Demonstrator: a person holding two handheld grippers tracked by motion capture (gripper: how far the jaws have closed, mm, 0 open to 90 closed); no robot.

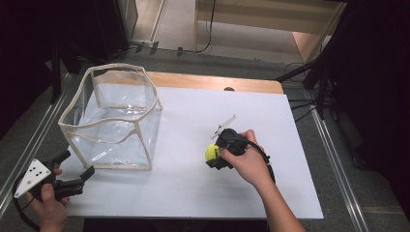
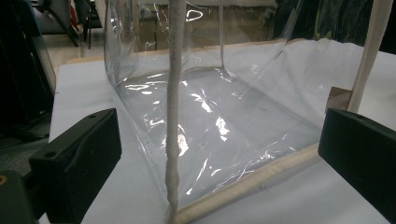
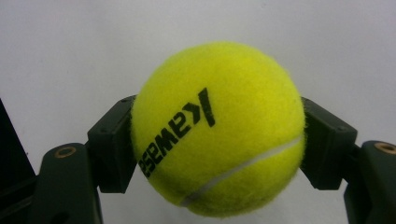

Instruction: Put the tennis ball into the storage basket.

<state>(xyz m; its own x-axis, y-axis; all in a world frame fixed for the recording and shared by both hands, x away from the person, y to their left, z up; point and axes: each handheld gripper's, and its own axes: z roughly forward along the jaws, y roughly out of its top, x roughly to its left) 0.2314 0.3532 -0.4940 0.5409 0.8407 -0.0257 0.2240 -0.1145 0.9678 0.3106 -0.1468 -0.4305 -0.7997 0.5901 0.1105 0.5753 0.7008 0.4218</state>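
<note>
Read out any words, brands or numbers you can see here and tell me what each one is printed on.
"kawas": black letters on the yellow tennis ball held in the right claw, upside down in the right gripper view; the word runs on around the curve, unreadable there.
Clear bag: no readable text.

The tennis ball (image 3: 217, 128) I held looked fuzzy and matt, like felt, with a smooth pale seam. My right gripper (image 3: 217, 154) had matt black plastic jaws. On the left, the bag (image 1: 113, 121) was glossy, creased clear plastic with rough cloth edging. The table (image 1: 193, 188) looked smooth, matt white.
</note>
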